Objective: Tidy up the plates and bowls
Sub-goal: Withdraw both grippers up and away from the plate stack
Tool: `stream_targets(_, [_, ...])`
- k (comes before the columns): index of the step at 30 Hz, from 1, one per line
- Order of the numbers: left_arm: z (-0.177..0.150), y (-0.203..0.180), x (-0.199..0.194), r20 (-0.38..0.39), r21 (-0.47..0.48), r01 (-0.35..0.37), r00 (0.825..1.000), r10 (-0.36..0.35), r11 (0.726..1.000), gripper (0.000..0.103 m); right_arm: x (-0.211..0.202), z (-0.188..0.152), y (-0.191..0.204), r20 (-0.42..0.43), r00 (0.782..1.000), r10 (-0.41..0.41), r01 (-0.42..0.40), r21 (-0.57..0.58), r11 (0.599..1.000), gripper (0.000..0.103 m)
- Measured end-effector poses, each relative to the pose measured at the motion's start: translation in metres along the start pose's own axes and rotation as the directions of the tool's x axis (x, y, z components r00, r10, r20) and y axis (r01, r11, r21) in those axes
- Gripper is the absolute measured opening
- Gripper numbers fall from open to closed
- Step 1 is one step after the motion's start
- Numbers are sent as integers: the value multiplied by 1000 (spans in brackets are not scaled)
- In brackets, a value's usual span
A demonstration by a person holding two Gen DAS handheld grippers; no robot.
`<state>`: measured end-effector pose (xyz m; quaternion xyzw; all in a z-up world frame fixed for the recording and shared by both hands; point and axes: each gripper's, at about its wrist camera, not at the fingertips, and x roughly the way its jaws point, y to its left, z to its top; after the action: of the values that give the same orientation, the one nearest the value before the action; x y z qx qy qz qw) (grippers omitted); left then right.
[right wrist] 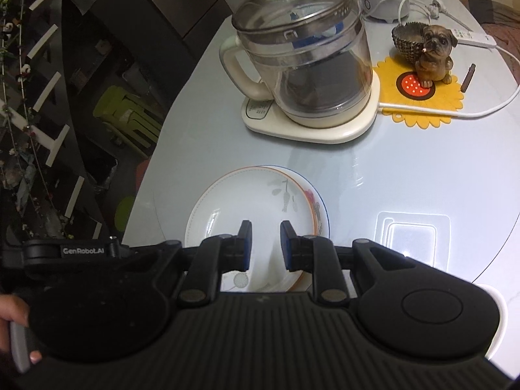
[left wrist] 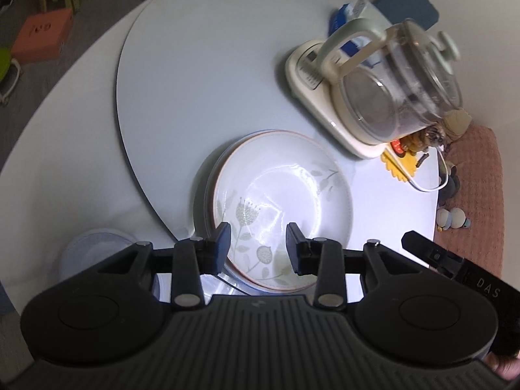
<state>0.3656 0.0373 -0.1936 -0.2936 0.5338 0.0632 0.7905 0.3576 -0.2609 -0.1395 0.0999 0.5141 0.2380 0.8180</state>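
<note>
A white floral plate (left wrist: pixel 286 188) with a thin orange rim lies on top of another plate on the round turntable (left wrist: pixel 195 74). In the right wrist view the same floral plate (right wrist: pixel 247 201) sits over a blue-rimmed plate (right wrist: pixel 320 208). My left gripper (left wrist: pixel 259 247) is open and empty, hovering above the near rim of the stack. My right gripper (right wrist: pixel 266 243) is open and empty, above the stack's near side. A pale bowl (left wrist: pixel 94 250) shows at the left wrist view's lower left, partly hidden by the gripper body.
A glass kettle (right wrist: pixel 305 52) on a cream base stands behind the plates. A dog figurine (right wrist: pixel 435 53) sits on a yellow sunflower mat (right wrist: pixel 422 100), with a white cable around it. A clear plastic lid (right wrist: pixel 412 237) lies to the right. The right gripper's body (left wrist: pixel 455 266) shows in the left view.
</note>
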Motion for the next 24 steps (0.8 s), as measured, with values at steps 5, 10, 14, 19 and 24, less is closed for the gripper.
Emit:
stream_targets(5, [-19,-12,-39,81,71,-15,997,9,997,41,-30,-9,10,62,998,4,-3,-20,1000,23])
stream_targets(10, [-40,-16,-72,148,134,-23,989,3,991,41,-52,-22,25,103,995,0,5,-46,999,23])
stream_targets(14, [-56,-16,-97,199,181,-29,980,-7,983,41,-70,-34,39,142,990,-10,20,-70,997,23])
stream_targets(19, [-76,-11,-128,252,241,-38,967,-25,970,41,-88,-51,57,177,984,-22,36,-74,997,23])
stream_targets(24, [-98,-1,-148,273,284,-44,961,-37,958,41,-97,-70,73,196,980,-25,38,-67,997,23])
